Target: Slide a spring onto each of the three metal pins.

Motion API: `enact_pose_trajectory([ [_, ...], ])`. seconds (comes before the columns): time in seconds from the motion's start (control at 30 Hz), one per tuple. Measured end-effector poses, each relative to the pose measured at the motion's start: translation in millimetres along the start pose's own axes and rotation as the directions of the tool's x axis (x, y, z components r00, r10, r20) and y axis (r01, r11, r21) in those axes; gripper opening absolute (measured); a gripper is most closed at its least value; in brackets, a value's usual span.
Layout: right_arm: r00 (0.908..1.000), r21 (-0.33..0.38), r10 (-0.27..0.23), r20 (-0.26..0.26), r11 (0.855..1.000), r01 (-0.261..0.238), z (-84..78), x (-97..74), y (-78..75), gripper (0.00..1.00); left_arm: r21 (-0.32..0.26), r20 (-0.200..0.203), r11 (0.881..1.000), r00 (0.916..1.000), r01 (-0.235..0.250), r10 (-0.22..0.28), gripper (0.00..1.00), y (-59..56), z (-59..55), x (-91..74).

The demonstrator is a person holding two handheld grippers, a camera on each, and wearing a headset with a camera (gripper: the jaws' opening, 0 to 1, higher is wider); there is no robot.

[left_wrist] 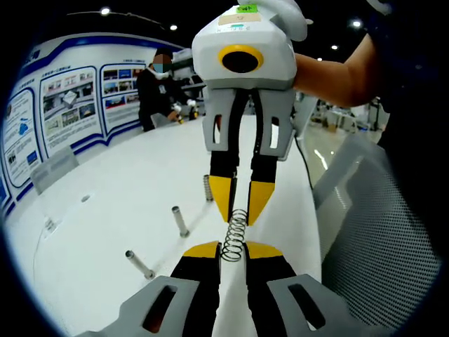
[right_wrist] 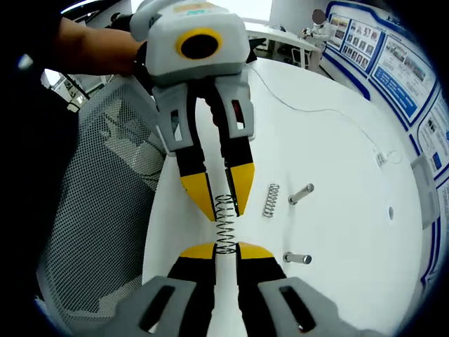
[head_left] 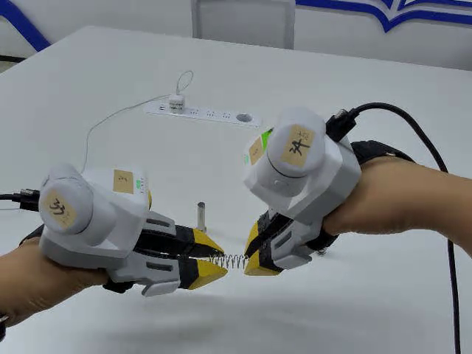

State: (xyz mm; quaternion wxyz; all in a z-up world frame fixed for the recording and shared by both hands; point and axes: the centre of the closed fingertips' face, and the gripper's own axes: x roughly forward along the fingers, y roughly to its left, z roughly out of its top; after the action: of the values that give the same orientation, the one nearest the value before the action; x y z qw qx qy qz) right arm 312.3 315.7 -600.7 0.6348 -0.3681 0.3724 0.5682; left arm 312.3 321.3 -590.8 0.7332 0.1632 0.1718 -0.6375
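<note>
A thin wire spring hangs level above the white table, stretched between my two grippers. My left gripper is shut on one end and my right gripper on the other. In the left gripper view the spring runs from my own yellow tips up to the right gripper. An upright metal pin stands just behind the spring. Two bare pins stand left of the jaws. A second spring sits beside a pin; I cannot tell whether it is on a pin.
A white power strip with a plug and thin cable lies farther back on the table. A black cable trails from my right gripper. A grey mesh surface borders the table edge. A person stands far off.
</note>
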Motion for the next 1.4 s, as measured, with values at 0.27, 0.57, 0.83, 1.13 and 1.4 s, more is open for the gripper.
enact_pose_trajectory([
  [0.27, 0.9999, -0.007, 0.01, -0.004, 1.0, -0.01, -1.9, 0.8, 1.5, 0.12, 0.008, 0.002, 1.0, 0.9999, 0.014, -0.014, 0.12, -2.2, 0.0, 1.0],
  [0.57, 0.9997, -0.015, 0.02, -0.015, 1.0, -0.021, -4.0, 3.0, 3.4, 0.13, 0.017, 0.019, 0.999, 0.9994, 0.028, -0.029, 0.11, -6.0, 4.8, 0.2],
  [0.83, 0.9994, -0.01, 0.024, -0.025, 1.0, -0.024, -7.8, 4.1, 5.0, 0.14, 0.016, 0.055, 0.999, 0.9979, 0.035, -0.036, 0.11, -8.0, 14.0, -2.9],
  [1.13, 1.0, -0.007, 0.002, -0.002, 1.0, -0.002, -1.7, -5.5, 2.7, 0.12, 0.014, 0.05, 0.999, 0.9983, 0.031, -0.031, 0.11, -6.9, 11.8, -3.1],
  [1.4, 0.9991, -0.015, -0.02, 0.038, 1.0, 0.02, 14.2, -18.6, 0.2, 0.12, 0.012, 0.036, 1.0, 0.9991, 0.022, -0.022, 0.11, -4.8, 8.4, -2.2],
])
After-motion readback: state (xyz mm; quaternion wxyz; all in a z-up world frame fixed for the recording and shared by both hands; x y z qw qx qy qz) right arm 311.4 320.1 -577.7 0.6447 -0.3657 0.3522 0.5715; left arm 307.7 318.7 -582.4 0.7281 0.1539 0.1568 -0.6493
